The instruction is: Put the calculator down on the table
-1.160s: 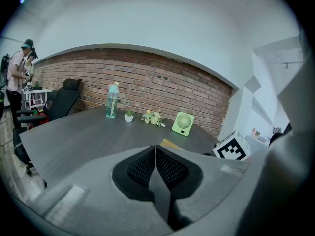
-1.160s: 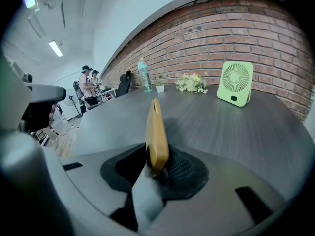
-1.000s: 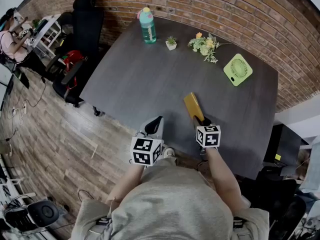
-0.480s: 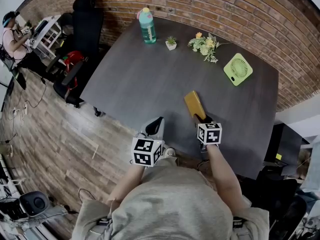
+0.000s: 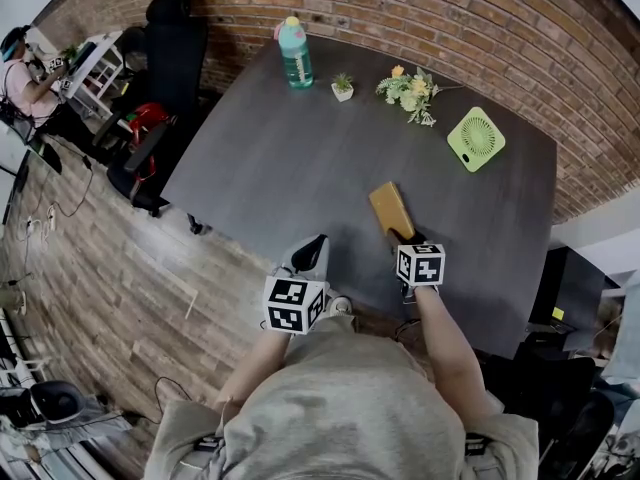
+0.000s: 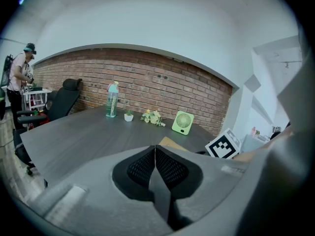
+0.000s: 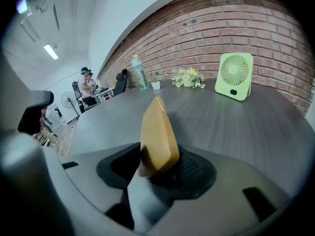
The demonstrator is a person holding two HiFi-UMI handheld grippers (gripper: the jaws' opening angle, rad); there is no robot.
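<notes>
The calculator (image 5: 390, 211), a flat yellow-tan slab, lies lengthwise on the dark table (image 5: 280, 158) near its front edge. Its near end sits between the jaws of my right gripper (image 5: 405, 236). In the right gripper view the calculator (image 7: 157, 127) leans on the right pad (image 7: 193, 167), and a gap shows at the left pad. These jaws are opening. My left gripper (image 5: 312, 248) hovers at the table's front edge, left of the calculator. Its pads (image 6: 167, 167) meet with nothing between them.
At the table's far side stand a teal bottle (image 5: 294, 52), a small potted plant (image 5: 343, 86), a bunch of flowers (image 5: 410, 90) and a green fan (image 5: 476, 139). Black chairs (image 5: 170, 38) stand off the table's left. A person (image 5: 20, 68) stands at far left.
The right gripper and the calculator have edged slightly up and to the right in the head view. The left gripper has stayed where it was.
</notes>
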